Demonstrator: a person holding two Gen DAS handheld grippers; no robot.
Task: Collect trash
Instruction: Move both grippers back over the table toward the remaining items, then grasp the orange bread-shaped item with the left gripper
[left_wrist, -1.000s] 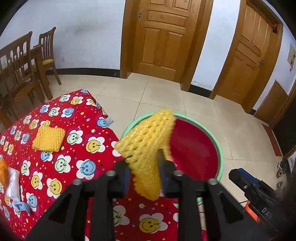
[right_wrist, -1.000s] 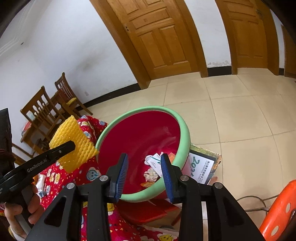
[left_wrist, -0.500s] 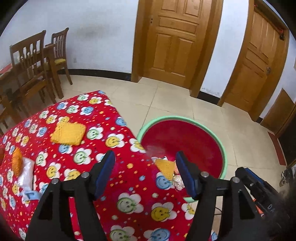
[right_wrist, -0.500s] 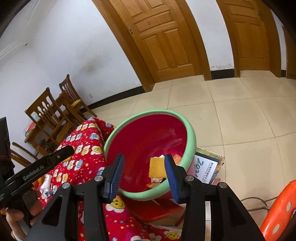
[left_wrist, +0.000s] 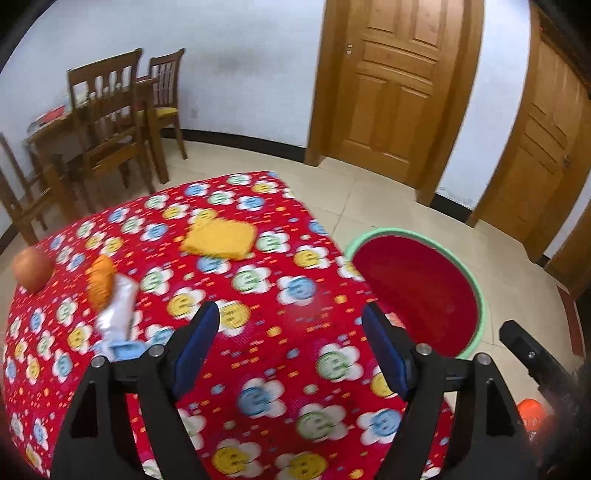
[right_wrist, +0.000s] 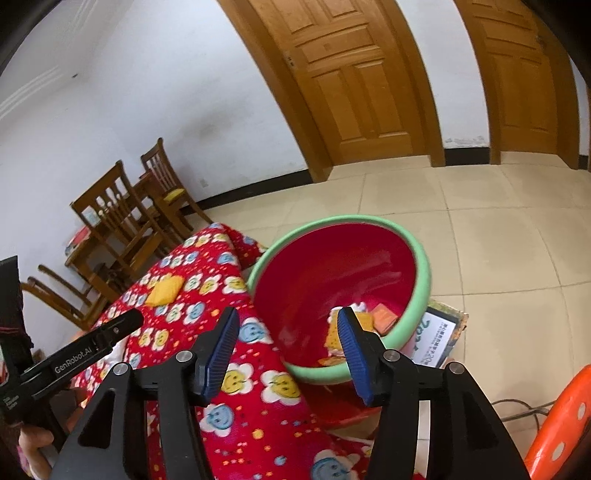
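Observation:
A red basin with a green rim (left_wrist: 476, 291) (right_wrist: 421, 258) stands beside the table and holds a yellow foam net (right_wrist: 334, 334) and other scraps. A second yellow foam net (left_wrist: 219, 240) (right_wrist: 164, 290) lies on the red flowered tablecloth (left_wrist: 258, 369). An orange net (left_wrist: 100, 282) on a white wrapper (left_wrist: 118, 314) lies at the left, next to an apple (left_wrist: 32, 267). My left gripper (left_wrist: 291, 350) is open and empty above the cloth. My right gripper (right_wrist: 286, 339) is open and empty above the table edge by the basin.
Wooden chairs and a table (left_wrist: 110, 122) stand at the back left. Two wooden doors (left_wrist: 391, 85) are in the far wall. A printed box (right_wrist: 439, 332) lies under the basin. An orange stool (right_wrist: 557, 428) is at the lower right.
My left gripper opened and dropped the yellow net into the basin, then swung left over the table. My right gripper has opened wider.

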